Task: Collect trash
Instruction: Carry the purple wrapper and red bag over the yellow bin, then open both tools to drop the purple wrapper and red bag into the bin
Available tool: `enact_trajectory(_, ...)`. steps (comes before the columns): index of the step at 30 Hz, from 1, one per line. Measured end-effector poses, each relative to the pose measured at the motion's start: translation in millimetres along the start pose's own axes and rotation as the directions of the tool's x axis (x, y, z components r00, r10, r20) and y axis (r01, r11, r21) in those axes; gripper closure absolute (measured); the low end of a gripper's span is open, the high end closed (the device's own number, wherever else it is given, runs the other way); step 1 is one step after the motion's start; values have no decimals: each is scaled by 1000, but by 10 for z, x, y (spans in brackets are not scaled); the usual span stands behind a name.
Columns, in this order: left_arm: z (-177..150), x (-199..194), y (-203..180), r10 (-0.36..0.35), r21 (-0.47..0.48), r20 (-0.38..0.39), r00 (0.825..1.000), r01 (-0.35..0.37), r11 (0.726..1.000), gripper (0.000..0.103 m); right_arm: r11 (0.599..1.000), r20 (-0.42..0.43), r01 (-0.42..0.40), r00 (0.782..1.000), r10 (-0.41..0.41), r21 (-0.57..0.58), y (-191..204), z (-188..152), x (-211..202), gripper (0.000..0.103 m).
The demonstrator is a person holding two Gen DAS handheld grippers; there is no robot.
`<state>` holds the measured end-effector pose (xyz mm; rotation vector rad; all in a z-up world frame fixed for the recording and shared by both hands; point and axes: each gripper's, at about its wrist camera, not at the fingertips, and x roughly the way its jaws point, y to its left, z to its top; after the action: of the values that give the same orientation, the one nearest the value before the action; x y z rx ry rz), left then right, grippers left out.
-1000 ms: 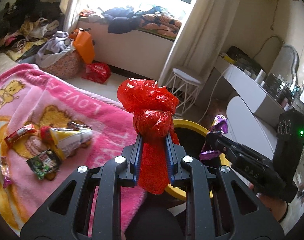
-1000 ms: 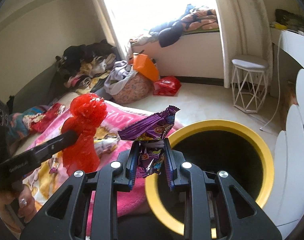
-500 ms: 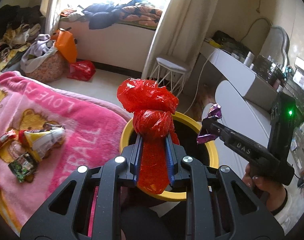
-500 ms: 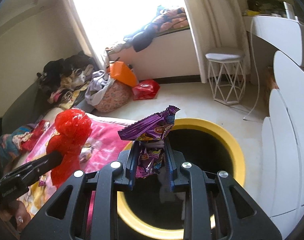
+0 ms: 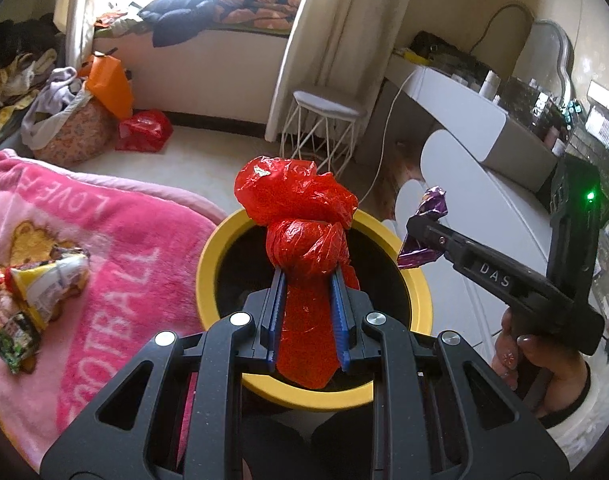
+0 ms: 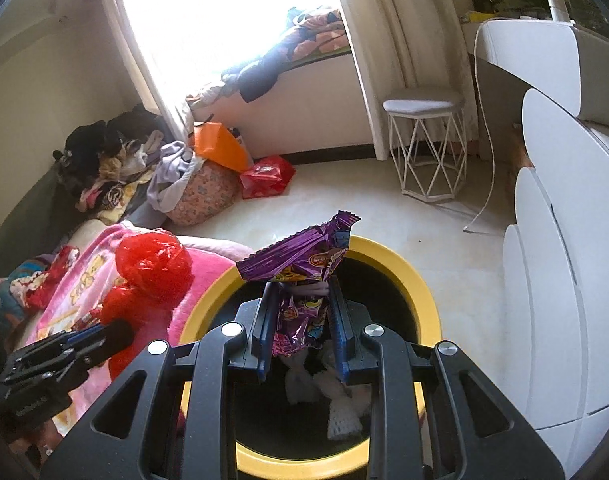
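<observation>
Since both pieces are meant for the yellow-rimmed bin [image 5: 208, 264], the red plastic bag [image 5: 300, 220], pinched in the left tongs [image 5: 306, 300], hangs above it; the right tongs [image 6: 302, 316] pinch a purple wrapper [image 6: 304, 256] there, probably for dropping.

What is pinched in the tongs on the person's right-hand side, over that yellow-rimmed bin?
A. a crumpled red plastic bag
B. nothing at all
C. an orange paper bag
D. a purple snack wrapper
D: the right tongs are closed on a purple snack wrapper above the yellow-rimmed bin; the red plastic bag is in the left tongs.
</observation>
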<state>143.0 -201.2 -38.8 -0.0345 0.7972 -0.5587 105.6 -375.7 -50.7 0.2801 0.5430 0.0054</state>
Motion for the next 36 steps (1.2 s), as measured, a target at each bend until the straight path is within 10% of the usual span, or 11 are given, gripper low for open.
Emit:
enact_trajectory(24, -55, 605, 123, -18, -42, -117, 993, 13, 999, 85, 1000, -102, -4, 995, 4, -5, -52, -79, 297, 79)
enact_trajectory(36, -28, 303, 305, -2, -130, 7, 1000, 3, 991, 11, 1000, -84, 8, 996, -6, 23, -46, -87, 277, 42)
